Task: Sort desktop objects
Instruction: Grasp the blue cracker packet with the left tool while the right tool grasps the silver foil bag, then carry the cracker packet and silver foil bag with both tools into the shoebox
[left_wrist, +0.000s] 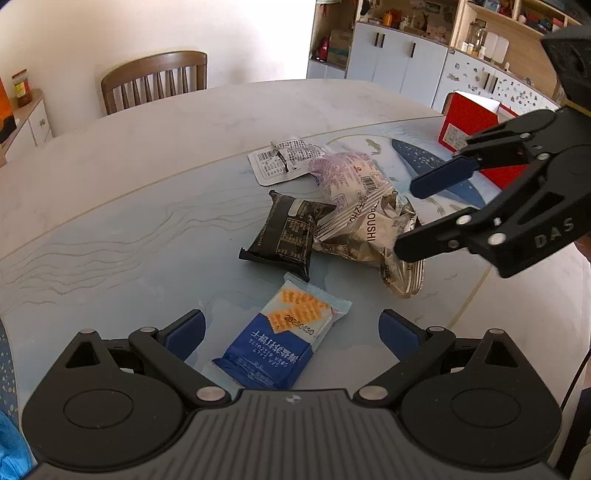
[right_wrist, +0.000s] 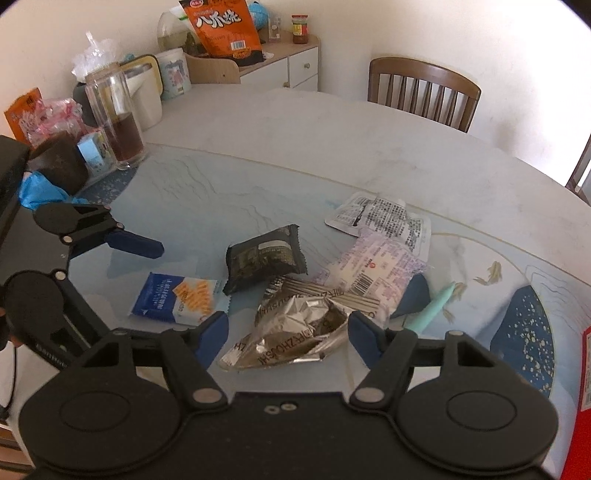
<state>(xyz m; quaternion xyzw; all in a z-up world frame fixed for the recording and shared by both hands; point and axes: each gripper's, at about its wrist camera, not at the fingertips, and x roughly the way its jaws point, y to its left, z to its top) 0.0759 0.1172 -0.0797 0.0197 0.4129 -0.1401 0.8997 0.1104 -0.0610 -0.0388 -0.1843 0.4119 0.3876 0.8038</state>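
Two fisheye cameras looked steeply down from close above the bench (left_wrist: 147, 177). The left gripper (left_wrist: 291, 332) view faced a wall cabinet (left_wrist: 399, 62) at upper right; the right gripper (right_wrist: 288, 332) view faced a sideboard (right_wrist: 280, 66). Both shared the wrapper pile (right_wrist: 306, 295) and chair (left_wrist: 155, 81).

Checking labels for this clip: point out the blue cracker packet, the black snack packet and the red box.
blue cracker packet (left_wrist: 273, 343), left wrist view, packet's middle
black snack packet (right_wrist: 266, 260), right wrist view, its middle
red box (left_wrist: 469, 122), left wrist view, front face
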